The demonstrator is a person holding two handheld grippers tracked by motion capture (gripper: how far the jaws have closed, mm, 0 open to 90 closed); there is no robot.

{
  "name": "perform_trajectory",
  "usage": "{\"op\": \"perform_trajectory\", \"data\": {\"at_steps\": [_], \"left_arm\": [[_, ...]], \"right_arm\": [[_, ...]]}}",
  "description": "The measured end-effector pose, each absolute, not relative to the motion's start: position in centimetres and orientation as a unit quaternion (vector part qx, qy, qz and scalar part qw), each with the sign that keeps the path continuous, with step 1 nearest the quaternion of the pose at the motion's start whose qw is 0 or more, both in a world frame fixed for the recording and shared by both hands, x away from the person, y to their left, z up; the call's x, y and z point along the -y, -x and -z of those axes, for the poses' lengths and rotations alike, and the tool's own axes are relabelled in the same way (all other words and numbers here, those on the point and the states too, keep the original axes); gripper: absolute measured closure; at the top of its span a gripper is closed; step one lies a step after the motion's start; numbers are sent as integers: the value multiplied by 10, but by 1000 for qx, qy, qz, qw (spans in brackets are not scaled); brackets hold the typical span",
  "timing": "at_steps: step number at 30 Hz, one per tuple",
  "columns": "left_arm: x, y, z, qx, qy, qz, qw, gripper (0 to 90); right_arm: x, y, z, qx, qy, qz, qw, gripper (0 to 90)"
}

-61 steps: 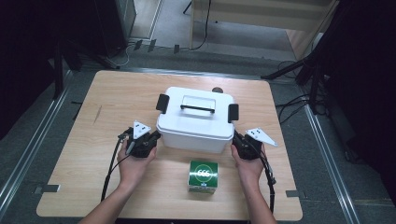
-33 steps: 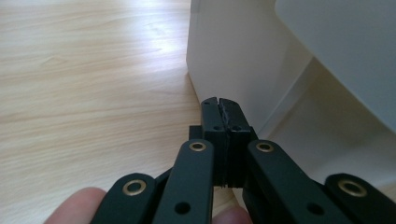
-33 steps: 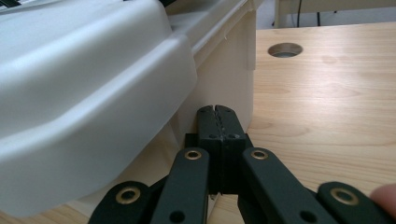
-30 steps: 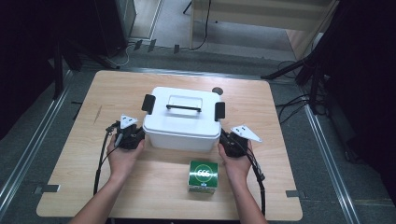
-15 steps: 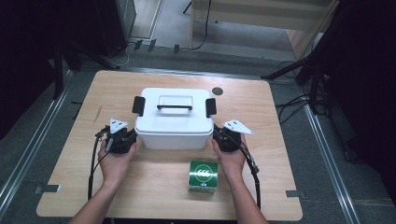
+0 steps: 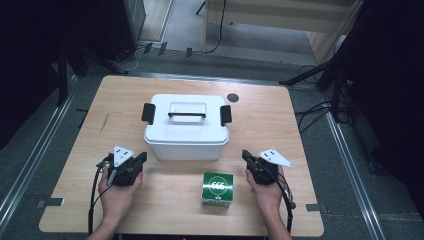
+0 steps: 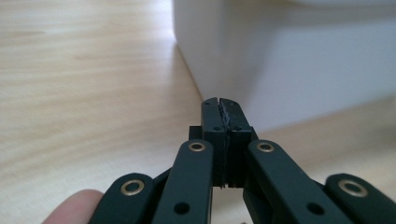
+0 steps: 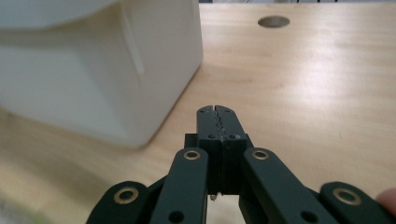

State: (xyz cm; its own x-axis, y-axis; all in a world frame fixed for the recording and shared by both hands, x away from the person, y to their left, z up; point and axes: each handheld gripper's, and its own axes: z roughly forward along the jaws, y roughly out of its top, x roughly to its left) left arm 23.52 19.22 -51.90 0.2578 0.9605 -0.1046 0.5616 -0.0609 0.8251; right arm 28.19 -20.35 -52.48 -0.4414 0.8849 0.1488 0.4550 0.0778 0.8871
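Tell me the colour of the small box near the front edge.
Green, with a white circle mark on top; the high view shows it best.

white rectangular plastic lidded box | lid on, black handle on top, black side latches | upright | table centre

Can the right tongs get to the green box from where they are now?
Probably yes. The right tongs sit shut, just right of the green box, with bare table between them and the white bin farther back.
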Motion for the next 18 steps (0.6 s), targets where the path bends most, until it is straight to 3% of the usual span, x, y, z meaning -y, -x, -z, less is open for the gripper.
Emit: {"op": "perform_trajectory", "data": {"at_steps": [18], "left_arm": [[-114, -201, 529, -480, -750, -172, 420, 900]], "right_arm": [[197, -205, 542, -713, -502, -462, 162, 900]]}}
